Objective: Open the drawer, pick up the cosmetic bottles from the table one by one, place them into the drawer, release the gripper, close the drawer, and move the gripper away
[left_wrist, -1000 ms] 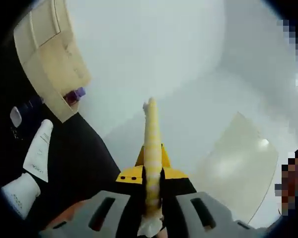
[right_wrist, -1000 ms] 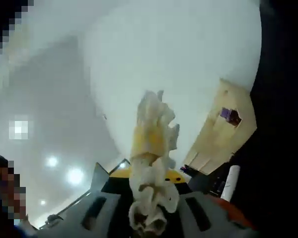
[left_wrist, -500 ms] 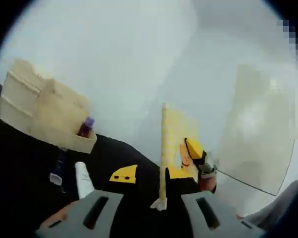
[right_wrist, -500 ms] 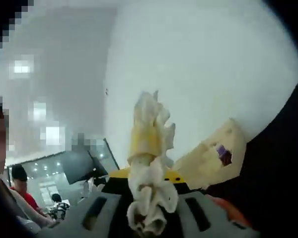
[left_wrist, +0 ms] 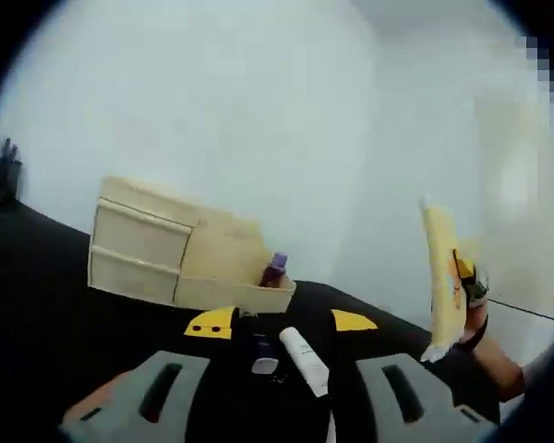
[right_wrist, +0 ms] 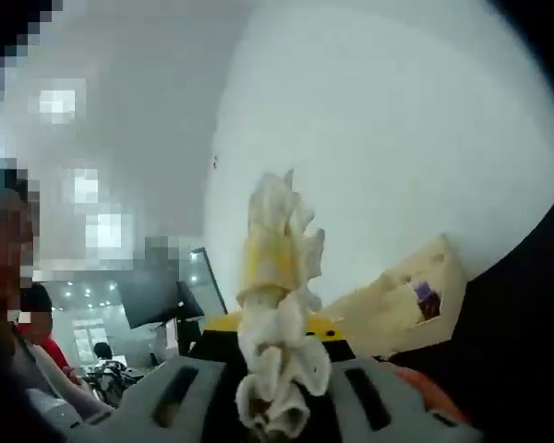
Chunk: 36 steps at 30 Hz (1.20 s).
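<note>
Meanwhile, a pale wooden drawer unit (left_wrist: 157,254) stands on a black surface (left_wrist: 46,314) against a white wall, its lowest drawer (left_wrist: 231,293) pulled out toward the camera so that bottles can be dropped in from above. One purple-capped bottle (left_wrist: 274,270) stands upright inside that open drawer, at the end farthest from the unit's closed fronts. In front of the drawer, a white tube (left_wrist: 304,360) and a smaller dark bottle with a white cap (left_wrist: 264,353) lie on the surface, awaiting their turn. The left gripper (left_wrist: 277,323) faces them with its yellow-tipped jaws spread apart and nothing between them, apparently lined up for the next pick. To the right of the unit, the right gripper (left_wrist: 443,286) is held upright in a person's hand, its jaws wrapped in yellow and white padding. In the right gripper view the right gripper's padded jaws are pressed together on nothing, raised well clear of the drawer unit (right_wrist: 402,300), where the purple-capped bottle (right_wrist: 427,297) shows in the open drawer.
</note>
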{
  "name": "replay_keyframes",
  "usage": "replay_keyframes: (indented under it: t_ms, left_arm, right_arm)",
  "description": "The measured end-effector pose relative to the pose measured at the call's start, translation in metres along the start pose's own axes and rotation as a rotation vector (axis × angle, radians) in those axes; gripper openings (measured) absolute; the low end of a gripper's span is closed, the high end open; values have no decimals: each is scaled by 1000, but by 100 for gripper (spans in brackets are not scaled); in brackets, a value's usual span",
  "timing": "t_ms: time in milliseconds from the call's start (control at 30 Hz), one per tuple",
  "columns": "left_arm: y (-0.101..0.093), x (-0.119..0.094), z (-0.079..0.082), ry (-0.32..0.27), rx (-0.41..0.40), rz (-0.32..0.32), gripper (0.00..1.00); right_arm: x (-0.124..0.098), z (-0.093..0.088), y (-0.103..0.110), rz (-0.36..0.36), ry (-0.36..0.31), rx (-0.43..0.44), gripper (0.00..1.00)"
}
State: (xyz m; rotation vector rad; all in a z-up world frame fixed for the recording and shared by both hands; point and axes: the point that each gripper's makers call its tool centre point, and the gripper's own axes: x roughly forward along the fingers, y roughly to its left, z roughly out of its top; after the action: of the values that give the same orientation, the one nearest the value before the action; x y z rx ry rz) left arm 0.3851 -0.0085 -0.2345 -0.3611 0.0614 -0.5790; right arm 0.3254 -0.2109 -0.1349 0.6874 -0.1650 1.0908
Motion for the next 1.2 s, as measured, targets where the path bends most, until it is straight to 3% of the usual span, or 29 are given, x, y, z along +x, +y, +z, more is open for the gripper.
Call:
replay_keyframes:
  t_ms: [167, 433, 567, 600, 667, 800, 900, 1033, 1200]
  left_arm:
    - [-3, -6, -12, 37, 45, 8, 35]
    - [-16, -15, -1, -14, 26, -41, 39]
    - [-3, -14, 1, -8, 50, -15, 39]
    - [13, -11, 10, -6, 50, -10, 39]
    - [12, -11, 5, -2, 78, -2, 39]
    - [18, -10, 6, -1, 90, 8, 39]
    - [11, -9, 5, 1, 80, -14, 39]
    - [9, -8, 3, 19, 129, -17, 39]
    - [15, -9, 10, 2, 118, -17, 39]
  right_arm:
    - [2, -5, 4, 4, 16, -16, 11]
    - [7, -19, 6, 16, 52, -8, 11]
    - [7, -28, 0, -2, 82, -16, 11]
    - [8, -28, -1, -4, 87, -19, 11]
    - [9, -30, -5, -8, 100, -28, 11]
    - [19, -33, -15, -43, 170, -96, 11]
    - [35, -28, -21, -66, 216, -150, 11]
    - [53, -23, -26, -78, 266, -191, 11]
    - [72, -18, -37, -107, 352, -282, 11]
